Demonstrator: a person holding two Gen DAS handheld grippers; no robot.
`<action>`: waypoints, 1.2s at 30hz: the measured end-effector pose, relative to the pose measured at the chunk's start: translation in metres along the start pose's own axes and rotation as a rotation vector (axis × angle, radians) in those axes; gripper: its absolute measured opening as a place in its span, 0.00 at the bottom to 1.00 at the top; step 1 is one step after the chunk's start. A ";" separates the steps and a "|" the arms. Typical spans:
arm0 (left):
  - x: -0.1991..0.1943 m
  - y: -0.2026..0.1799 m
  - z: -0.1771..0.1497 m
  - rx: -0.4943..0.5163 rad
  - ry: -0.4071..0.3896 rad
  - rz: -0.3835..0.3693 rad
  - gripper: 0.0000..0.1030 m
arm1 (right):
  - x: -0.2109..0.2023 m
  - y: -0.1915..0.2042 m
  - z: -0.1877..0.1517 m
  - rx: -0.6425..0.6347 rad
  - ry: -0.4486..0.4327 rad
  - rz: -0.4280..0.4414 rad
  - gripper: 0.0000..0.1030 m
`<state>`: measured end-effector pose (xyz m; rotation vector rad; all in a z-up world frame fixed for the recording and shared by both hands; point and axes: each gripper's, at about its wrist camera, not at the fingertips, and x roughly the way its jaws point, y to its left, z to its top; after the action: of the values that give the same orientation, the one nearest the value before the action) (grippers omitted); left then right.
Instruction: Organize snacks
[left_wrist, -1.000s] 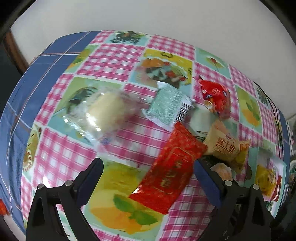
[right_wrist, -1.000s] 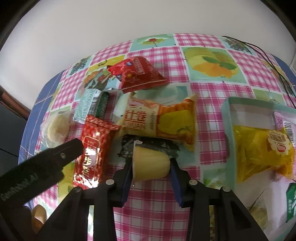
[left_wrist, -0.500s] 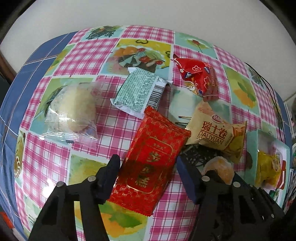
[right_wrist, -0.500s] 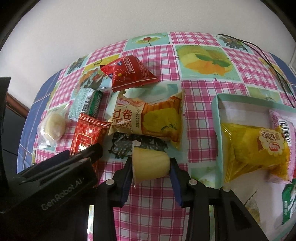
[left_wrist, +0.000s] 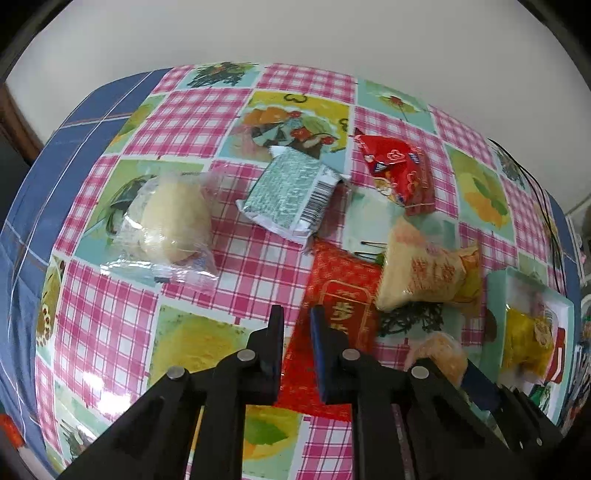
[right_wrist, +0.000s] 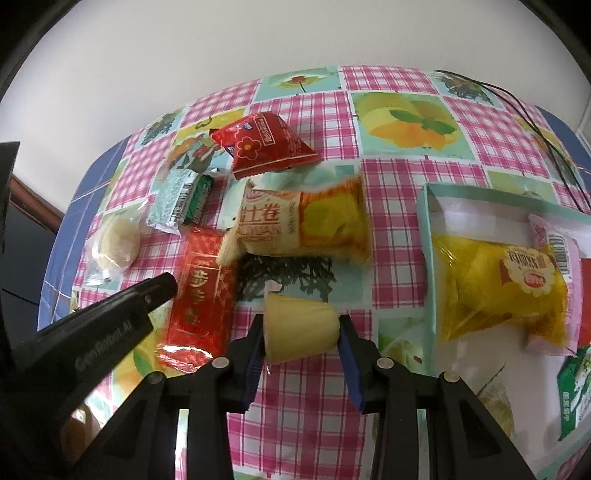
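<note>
**Already two grips on two very different snacks**

Here the left gripper (left_wrist: 297, 332) has clamped onto the near end of a flat red foil packet with gold lettering (left_wrist: 340, 295), which lies on the checked pink-and-teal oilcloth table (left_wrist: 110, 325). Its jaws stand nearly together, the thin wrapper pinched between them. That packet looks light and limp, so it would likely droop and swing if lifted by one end; the foil is probably slippery, and a pinch across the sealed edge should hold better than one on the puffed middle.

The right gripper (right_wrist: 301, 339) grasps a small pale-yellow plastic jelly cup (right_wrist: 299, 328) lying on its side, with the pads on its rim and base. The cup seems stiffer than the bags, yet its thin wall and peel lid could buckle under hard pressure.

To the right stands a pale teal cardboard box (right_wrist: 424, 236), already containing a yellow cake wrapper (right_wrist: 495, 288). Farther off lie an orange-and-cream Swiss roll bag (right_wrist: 299, 225), a red triangular packet (right_wrist: 266, 147), a green-and-silver wafer pack (left_wrist: 291, 192) and, at the left, a clear-wrapped pale bun (left_wrist: 170, 218).
</note>
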<state>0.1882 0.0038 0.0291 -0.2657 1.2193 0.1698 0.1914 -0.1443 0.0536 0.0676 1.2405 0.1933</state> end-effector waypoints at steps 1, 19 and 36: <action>0.001 0.001 0.000 -0.013 0.001 -0.005 0.16 | 0.000 -0.001 -0.001 0.002 0.003 0.000 0.39; 0.024 -0.032 -0.004 0.121 0.034 0.033 0.60 | 0.007 -0.009 -0.002 0.009 0.032 -0.004 0.39; 0.029 -0.029 0.000 0.150 0.064 0.038 0.57 | 0.005 -0.013 -0.005 0.008 0.038 -0.007 0.39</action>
<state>0.2058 -0.0243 0.0046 -0.1186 1.2945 0.1025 0.1901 -0.1568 0.0450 0.0672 1.2794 0.1840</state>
